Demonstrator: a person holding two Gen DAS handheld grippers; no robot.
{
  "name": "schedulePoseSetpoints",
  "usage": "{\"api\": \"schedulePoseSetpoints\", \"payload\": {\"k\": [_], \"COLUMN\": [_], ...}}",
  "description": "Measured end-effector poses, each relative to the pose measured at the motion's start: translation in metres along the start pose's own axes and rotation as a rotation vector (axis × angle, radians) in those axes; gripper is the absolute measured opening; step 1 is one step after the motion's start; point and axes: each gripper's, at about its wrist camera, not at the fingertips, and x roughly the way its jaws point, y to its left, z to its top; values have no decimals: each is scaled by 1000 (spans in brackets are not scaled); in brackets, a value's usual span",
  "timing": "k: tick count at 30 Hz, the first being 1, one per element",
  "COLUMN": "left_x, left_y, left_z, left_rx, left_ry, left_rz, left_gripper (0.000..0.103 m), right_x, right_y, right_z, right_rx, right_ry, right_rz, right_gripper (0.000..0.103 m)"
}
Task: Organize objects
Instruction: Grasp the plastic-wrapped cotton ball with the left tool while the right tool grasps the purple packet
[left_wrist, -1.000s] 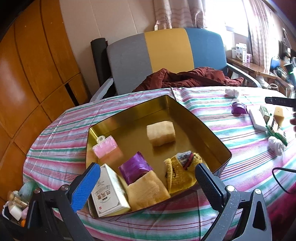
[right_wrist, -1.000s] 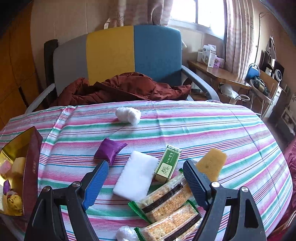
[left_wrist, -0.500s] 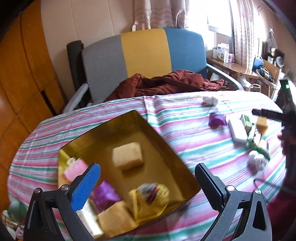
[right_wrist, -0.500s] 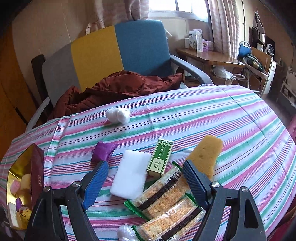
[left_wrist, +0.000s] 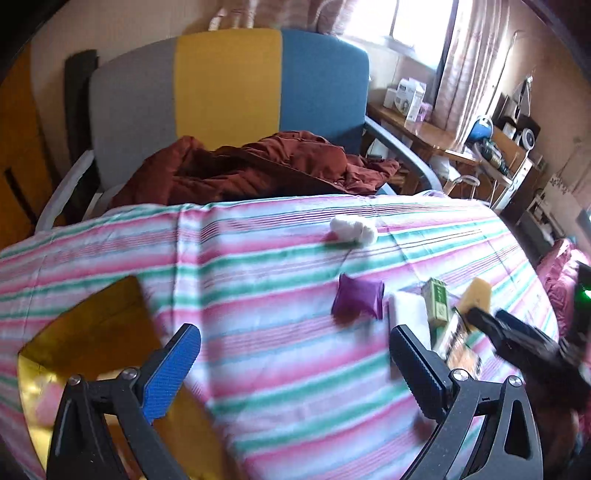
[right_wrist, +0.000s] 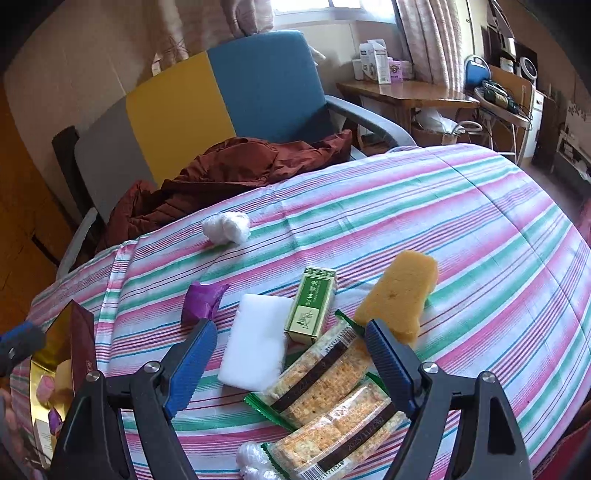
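The right gripper (right_wrist: 291, 354) hangs with its 2 blue-padded fingers (right_wrist: 190, 363) spread wide, nothing between the pads. Under the gap, on the pink, green and white striped tablecloth (right_wrist: 461, 229), lie 2 clear cracker packets with green ends and dark bands (right_wrist: 325, 373); the nearer packet bears a barcode and a printed number too small to read surely. Just beyond the packets lie a white rectangular foam block (right_wrist: 255, 345), a small green carton with pale, unreadable lettering (right_wrist: 314, 304) and a yellow sponge piece (right_wrist: 395, 291). Left of the white block sits a crumpled purple foil pouch (right_wrist: 201, 302); further out rests a white wad of cotton (right_wrist: 226, 226).

The left gripper (left_wrist: 295, 363) also stands spread wide and empty, above bare tablecloth; its view is blurred. The gold-lined open tin with maroon outer wall (right_wrist: 75, 347) sits at the left of the foam block. The right view shows pink and purple things inside the tin; the left view shows the tin's gold floor (left_wrist: 92, 332) instead.
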Motion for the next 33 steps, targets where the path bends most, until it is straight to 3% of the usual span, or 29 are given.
{"api": "schedulePoseSetpoints", "payload": {"k": [12,18,25,27,28,33], "left_x": [114,160,207,218,225,197], "left_y": [-54,-75,-103,-104,-100,-79], "left_z": [63,89,105,104,102,89], "left_rx": [129,143,235,251,239,178], "left_ry": [53,71,90,97,132,101], "left_rz": [20,9,44,52,14,-55], "left_gripper": [103,103,103,88,63,62], "right_x": [-2,-1,5,6,6,6], "right_y": [-5,-10,-11,-11,-12,-11], "right_z": [-1,-1,-2,-2,-2,-1], "right_rx": [47,73,78,78,78,67], "right_ry": [38,54,80,84,85,81], "right_rz": [121,150,161,158,154,135], "right_gripper": [84,84,84,84,84,84]}}
